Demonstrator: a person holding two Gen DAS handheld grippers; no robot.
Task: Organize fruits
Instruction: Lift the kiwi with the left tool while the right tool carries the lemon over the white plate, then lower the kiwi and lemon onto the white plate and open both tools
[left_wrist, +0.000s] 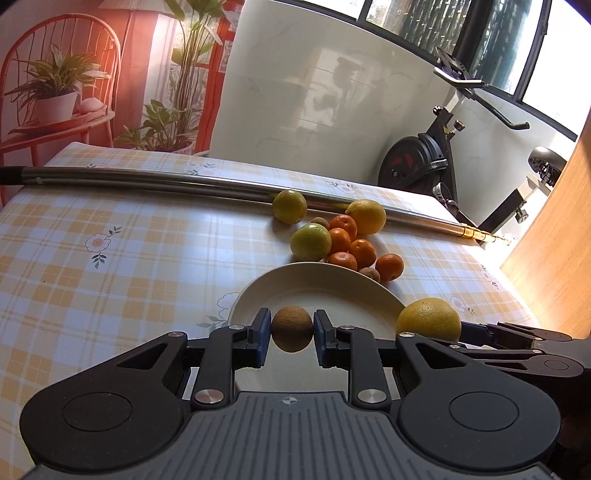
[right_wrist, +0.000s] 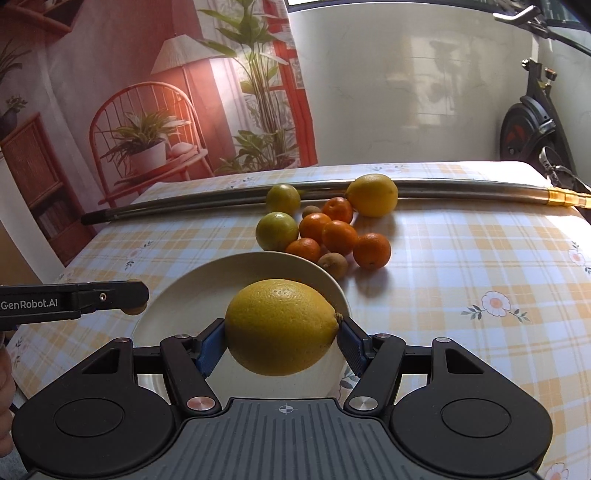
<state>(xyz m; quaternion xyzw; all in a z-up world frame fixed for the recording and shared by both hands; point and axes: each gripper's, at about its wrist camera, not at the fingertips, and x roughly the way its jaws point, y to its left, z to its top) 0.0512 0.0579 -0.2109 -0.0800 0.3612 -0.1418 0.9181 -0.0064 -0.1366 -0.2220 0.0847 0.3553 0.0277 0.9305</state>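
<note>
My left gripper (left_wrist: 291, 334) is shut on a small brown kiwi (left_wrist: 291, 328), held above the white plate (left_wrist: 325, 291). My right gripper (right_wrist: 282, 339) is shut on a large yellow lemon (right_wrist: 280, 325), also over the plate (right_wrist: 207, 280). The lemon (left_wrist: 428, 319) shows at the right of the left wrist view, and the left gripper (right_wrist: 129, 299) enters the right wrist view from the left. Beyond the plate lies a pile of fruit: several tangerines (right_wrist: 338, 236), two green-yellow citrus (right_wrist: 277, 230), another lemon (right_wrist: 373, 195) and two small brown kiwis (right_wrist: 333, 264).
A long metal pole (right_wrist: 221, 199) lies across the checked tablecloth (right_wrist: 461, 266) behind the fruit. An exercise bike (left_wrist: 436, 162) stands past the table's far right edge. A wooden panel (left_wrist: 554, 240) rises at the right. A hand (right_wrist: 5, 402) shows at the left edge.
</note>
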